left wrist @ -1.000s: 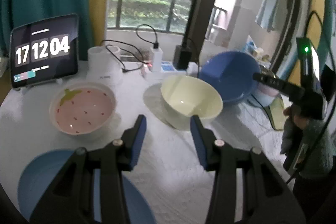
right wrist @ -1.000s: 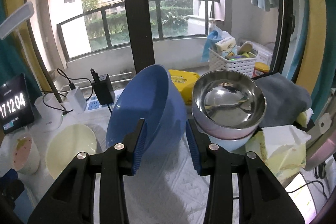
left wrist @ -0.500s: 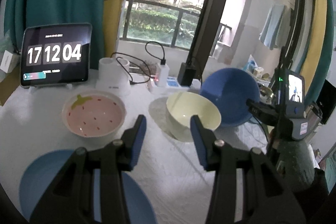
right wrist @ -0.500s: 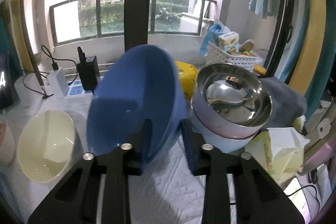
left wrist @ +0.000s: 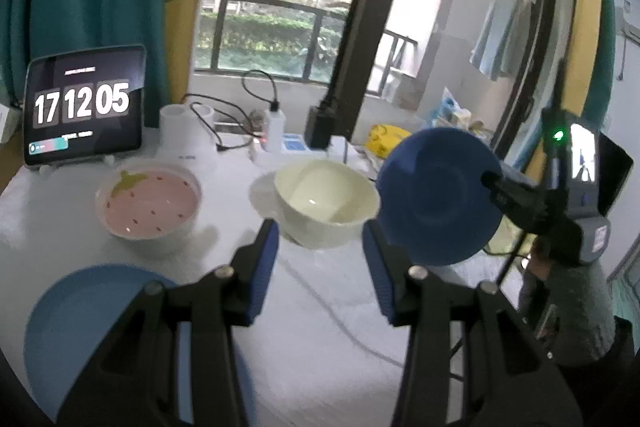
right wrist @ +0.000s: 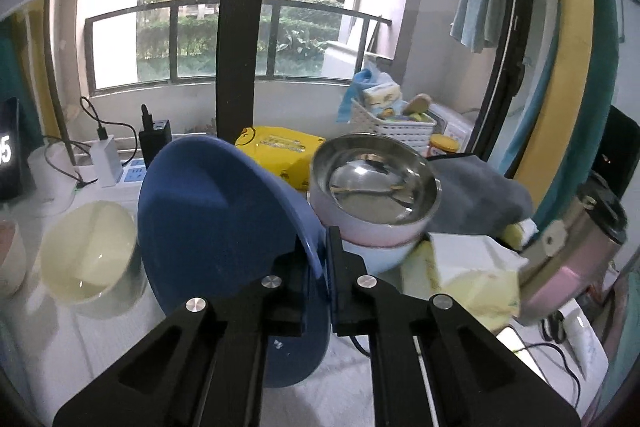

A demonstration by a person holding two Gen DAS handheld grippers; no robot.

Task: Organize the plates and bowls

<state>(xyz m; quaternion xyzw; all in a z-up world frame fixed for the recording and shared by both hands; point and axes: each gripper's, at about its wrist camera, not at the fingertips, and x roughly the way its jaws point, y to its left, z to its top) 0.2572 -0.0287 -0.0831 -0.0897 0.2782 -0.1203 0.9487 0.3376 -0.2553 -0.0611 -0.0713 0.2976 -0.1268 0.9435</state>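
Black left claw (left wrist: 320, 259) arms carry blue finger pads (left wrist: 264, 267) and silver screws.

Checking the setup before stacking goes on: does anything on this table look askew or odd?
Only the dark blue bowl: it is tipped on edge, its rim pinched in the right gripper. The cream bowl and strawberry bowl sit upright. Nothing looks spilled or broken.

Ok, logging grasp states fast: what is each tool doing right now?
Left tool: open, holding nothing.
Right tool: closed on the rim of the dark blue bowl, which is tilted on edge.
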